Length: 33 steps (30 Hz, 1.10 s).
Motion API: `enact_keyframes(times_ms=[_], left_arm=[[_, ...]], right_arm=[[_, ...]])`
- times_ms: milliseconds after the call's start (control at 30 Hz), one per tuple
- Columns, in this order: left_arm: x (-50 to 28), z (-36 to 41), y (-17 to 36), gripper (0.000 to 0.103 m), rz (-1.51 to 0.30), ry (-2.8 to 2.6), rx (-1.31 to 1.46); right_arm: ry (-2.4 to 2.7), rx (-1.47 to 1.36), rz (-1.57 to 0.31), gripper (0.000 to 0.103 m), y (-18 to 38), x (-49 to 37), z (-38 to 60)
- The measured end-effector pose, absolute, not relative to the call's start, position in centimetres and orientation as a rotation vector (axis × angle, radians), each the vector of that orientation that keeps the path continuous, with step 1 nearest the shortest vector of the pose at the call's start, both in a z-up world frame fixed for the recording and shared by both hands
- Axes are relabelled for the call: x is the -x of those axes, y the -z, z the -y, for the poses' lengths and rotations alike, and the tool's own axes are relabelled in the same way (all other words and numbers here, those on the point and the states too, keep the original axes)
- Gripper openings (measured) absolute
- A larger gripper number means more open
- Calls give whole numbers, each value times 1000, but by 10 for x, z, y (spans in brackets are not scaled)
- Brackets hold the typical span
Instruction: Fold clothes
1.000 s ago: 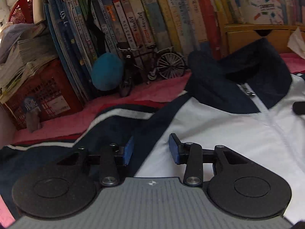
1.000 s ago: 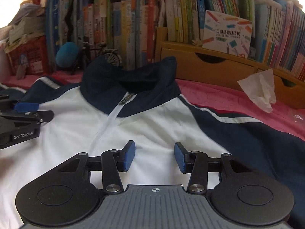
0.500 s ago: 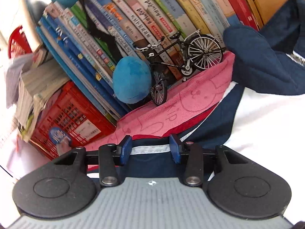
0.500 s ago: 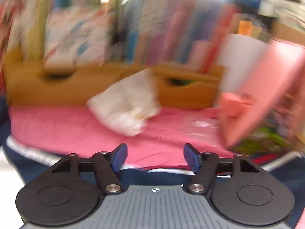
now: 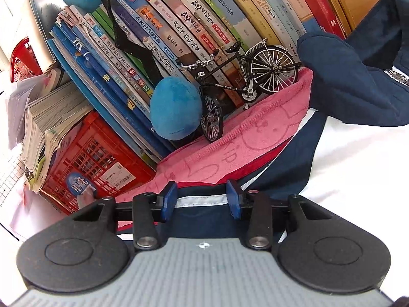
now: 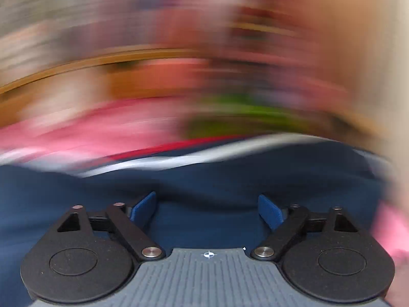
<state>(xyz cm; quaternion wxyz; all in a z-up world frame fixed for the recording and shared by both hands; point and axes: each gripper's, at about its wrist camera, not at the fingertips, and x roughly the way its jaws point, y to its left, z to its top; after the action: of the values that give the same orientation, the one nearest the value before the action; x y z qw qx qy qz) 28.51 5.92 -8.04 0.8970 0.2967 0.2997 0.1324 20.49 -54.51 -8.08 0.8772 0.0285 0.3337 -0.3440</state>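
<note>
Left gripper (image 5: 202, 198) sits low over the jacket (image 5: 345, 158), jaws part-way apart. The navy sleeve edge with its white stripe (image 5: 202, 200) lies right between the two blue pads (image 5: 168, 199); can't tell whether the pads actually press on the cloth or just straddle it. The jacket is spread flat on a pink towel (image 5: 245, 140), white chest panel off to the right in the left wrist view, navy collar (image 5: 340, 76) bunched up at the upper right, against the leaning row of books (image 5: 179, 38). A model bicycle (image 5: 237, 76) and a blue plush ball (image 5: 175, 111) stand between books and towel; a red crate (image 5: 97, 163) is at the left.

Right gripper (image 6: 207, 208): jaws wide and opening. Navy jacket fabric (image 6: 204, 179) lies under and ahead of the pads, nothing pinched between them. The right wrist view is heavily motion-blurred; beyond the navy cloth only a white stripe, a pink band and wood tones read, no detail.
</note>
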Motion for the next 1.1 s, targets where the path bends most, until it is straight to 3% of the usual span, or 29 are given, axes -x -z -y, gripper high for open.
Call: enact_keyframes(times_ms=[33, 100, 333, 433, 600, 633, 733, 800, 900, 1033, 1100], left_arm=[[-284, -58, 80, 40, -621, -276, -615], [-283, -57, 80, 40, -621, -280, -614], [-283, -56, 81, 40, -622, -284, -612], [-283, -55, 81, 40, -622, -285, -610], [-284, -54, 81, 40, -623, -287, -606], [-284, -53, 81, 40, -623, -287, -605], [-284, -53, 81, 40, -624, -289, -604], [-284, -53, 81, 41, -624, -290, -606], [-284, -55, 80, 41, -624, -289, -603], [-284, -57, 79, 41, -626, -287, -591], [-284, -57, 79, 41, -627, -286, -585]], right_arm=[[770, -41, -687, 72, 77, -201, 551], [756, -24, -643, 72, 69, -191, 549], [-89, -246, -669, 84, 45, -160, 439], [-309, -187, -732, 89, 48, -152, 378], [-293, 163, -777, 95, 63, -127, 319], [-239, 198, -784, 103, 67, -126, 319], [-56, -22, -911, 103, 73, -144, 358], [167, -13, -939, 102, 64, -147, 360], [139, 213, -785, 102, 42, -131, 320], [-176, 174, -635, 103, 20, -99, 261], [-289, 130, -662, 103, 26, -102, 230]])
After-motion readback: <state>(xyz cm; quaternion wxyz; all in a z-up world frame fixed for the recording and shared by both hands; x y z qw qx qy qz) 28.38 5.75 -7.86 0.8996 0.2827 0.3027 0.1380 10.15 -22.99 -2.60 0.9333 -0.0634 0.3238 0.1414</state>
